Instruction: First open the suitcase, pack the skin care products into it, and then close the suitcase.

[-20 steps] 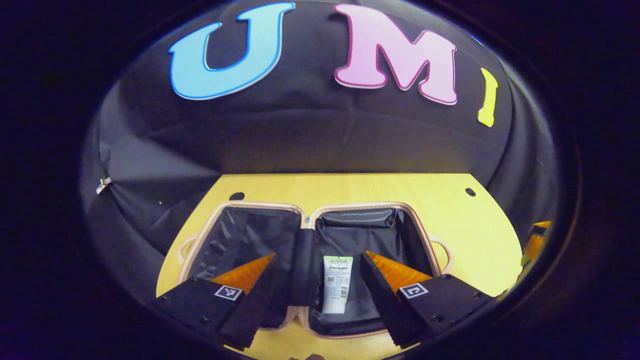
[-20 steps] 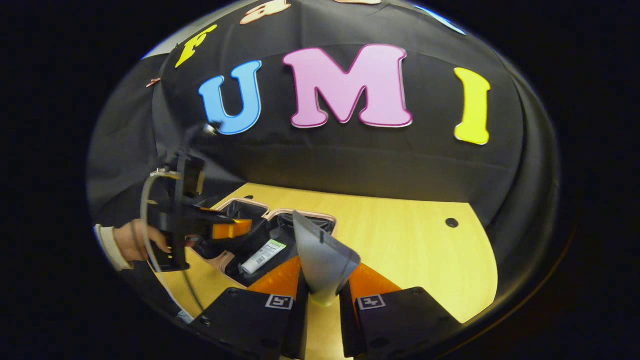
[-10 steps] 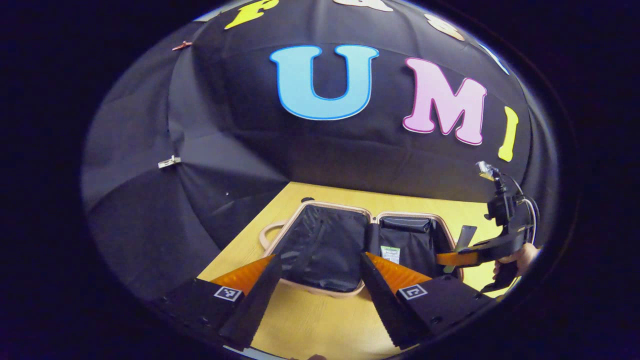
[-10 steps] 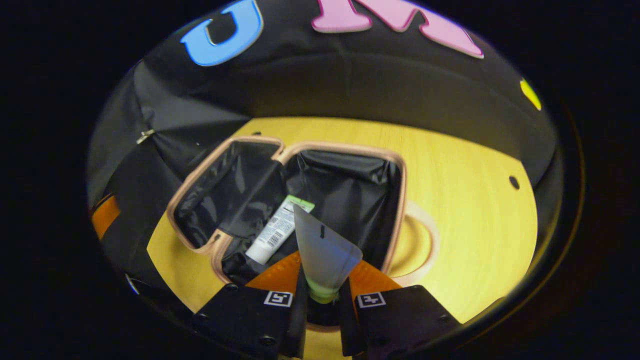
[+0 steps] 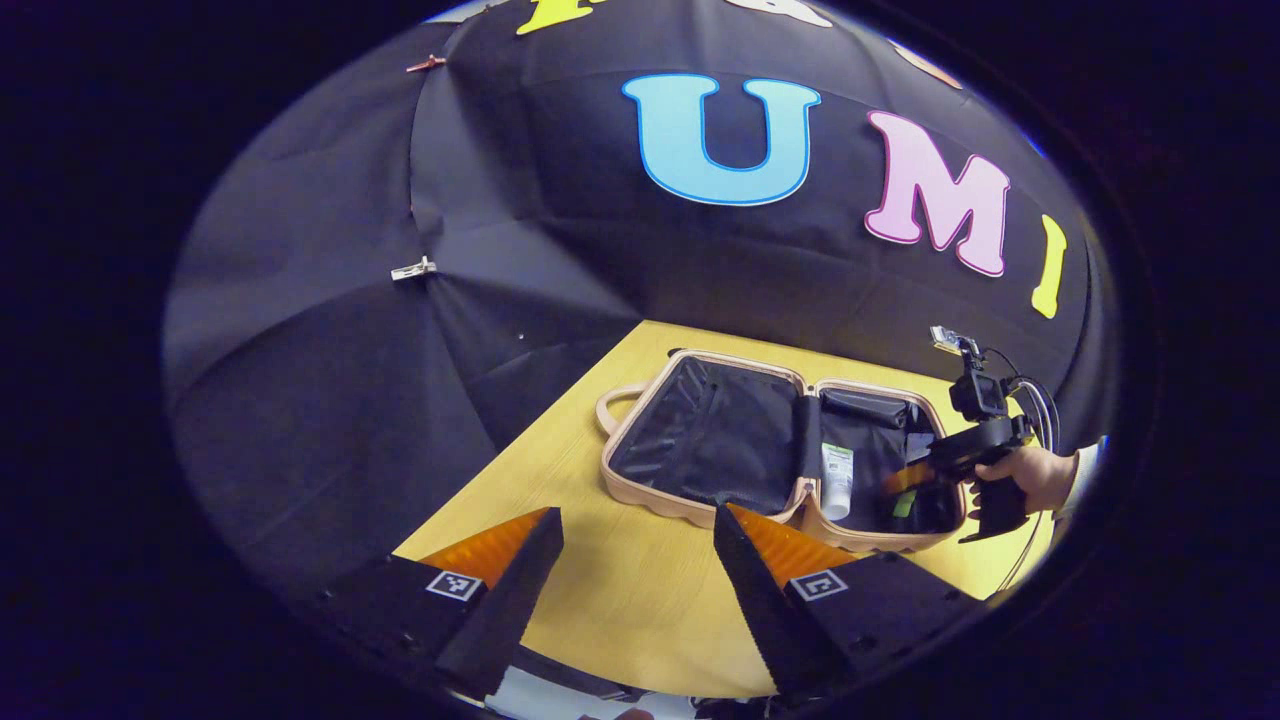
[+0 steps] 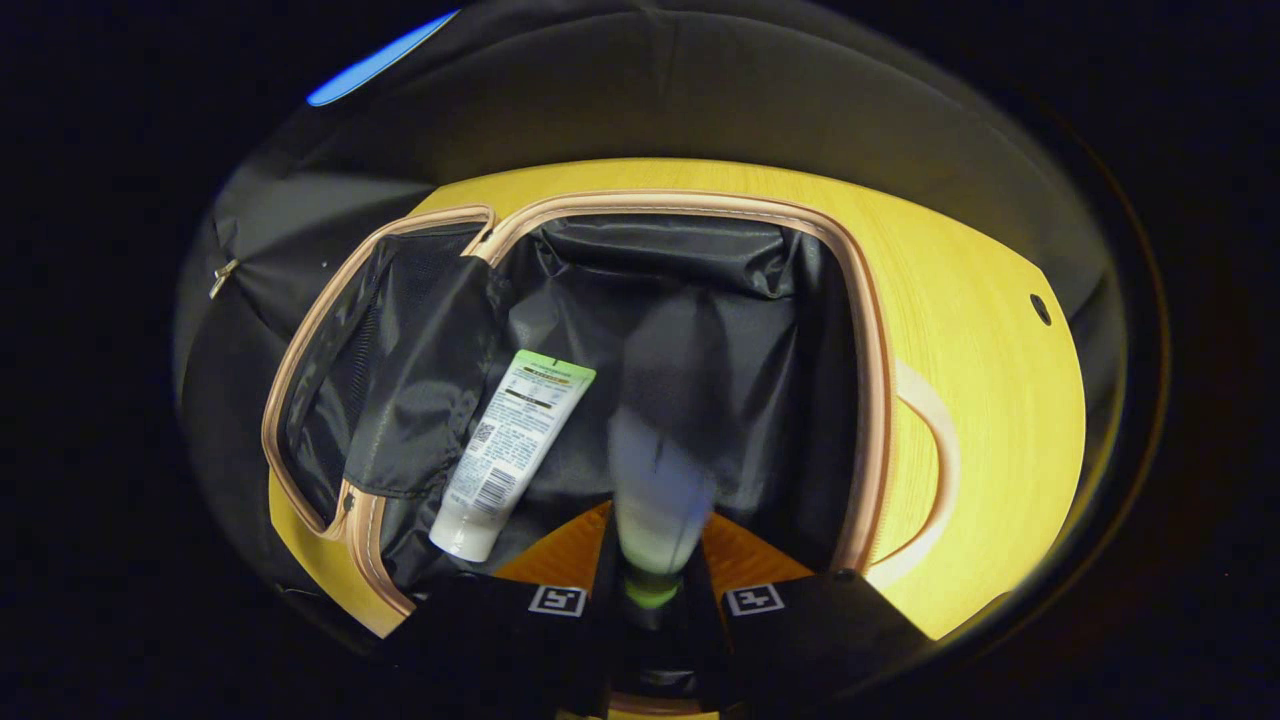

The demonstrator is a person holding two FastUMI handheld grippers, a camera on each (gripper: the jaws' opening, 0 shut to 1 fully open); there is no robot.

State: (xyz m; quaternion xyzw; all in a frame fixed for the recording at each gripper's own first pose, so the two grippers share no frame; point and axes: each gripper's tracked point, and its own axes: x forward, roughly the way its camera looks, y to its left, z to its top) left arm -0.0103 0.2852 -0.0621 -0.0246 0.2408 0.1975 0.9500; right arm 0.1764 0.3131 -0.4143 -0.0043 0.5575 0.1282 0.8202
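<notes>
A pink suitcase point(image 5: 640, 490) lies open on the yellow table, both halves lined in black. A white tube point(image 5: 838, 480) rests in its right half. My left gripper point(image 5: 635, 560) is open, holding nothing, near the table's front edge and short of the case. In the right gripper view, my right gripper point(image 6: 652, 560) is shut on a grey tube with a green cap point(image 6: 655, 490), blurred, low inside the right half of the suitcase point(image 6: 870, 350), beside the white tube point(image 6: 510, 450). The left gripper view shows that gripper point(image 5: 905, 478) dipping into the case, held by a hand point(image 5: 1035, 478).
The yellow table point(image 5: 620, 600) has bare wood in front of the case and to its right point(image 6: 980, 330), with a small dark hole point(image 6: 1040, 309) near the far edge. The suitcase's handle loops point(image 6: 935, 470) stick out at the sides. Black cloth walls the booth.
My left gripper has pulled back and to the left, away from the suitcase. My right gripper has moved over the case and lowered the grey tube into its right half.
</notes>
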